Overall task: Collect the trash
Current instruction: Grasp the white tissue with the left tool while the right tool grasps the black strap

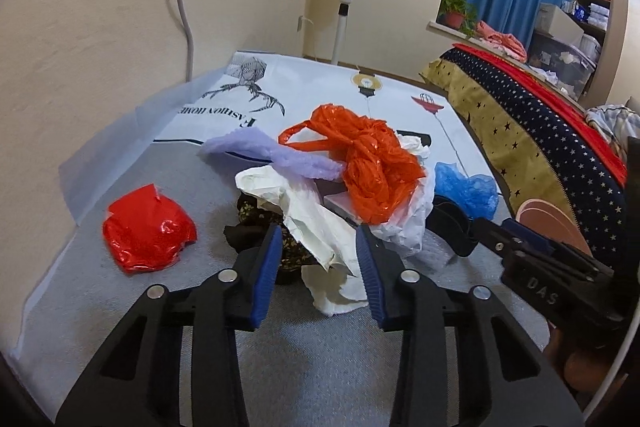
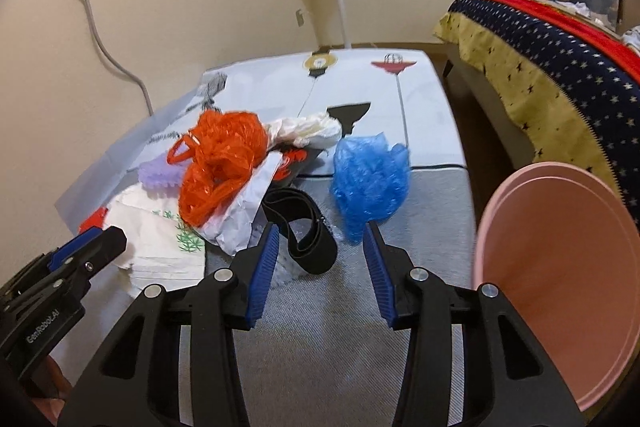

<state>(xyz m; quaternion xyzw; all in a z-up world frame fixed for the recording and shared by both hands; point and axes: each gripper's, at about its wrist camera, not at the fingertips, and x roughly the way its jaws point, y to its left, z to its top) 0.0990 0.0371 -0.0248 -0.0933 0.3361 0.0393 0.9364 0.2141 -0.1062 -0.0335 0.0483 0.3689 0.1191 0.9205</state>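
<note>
Grippers [image 1: 318, 239] [image 2: 320, 235] agape before trash heap [image 1: 360, 163]

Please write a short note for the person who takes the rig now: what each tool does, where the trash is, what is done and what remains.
Left tool: open, holding nothing, over the white crumpled paper.
Right tool: open, holding nothing, near the black strap and the blue plastic bag.
Trash lies on the table: orange bag, purple piece, red wrapper.
The pink bin stands at the right; no trash shows in the visible part.
Done: nothing visible. Left: pick up every piece and drop it in the bin.
</note>
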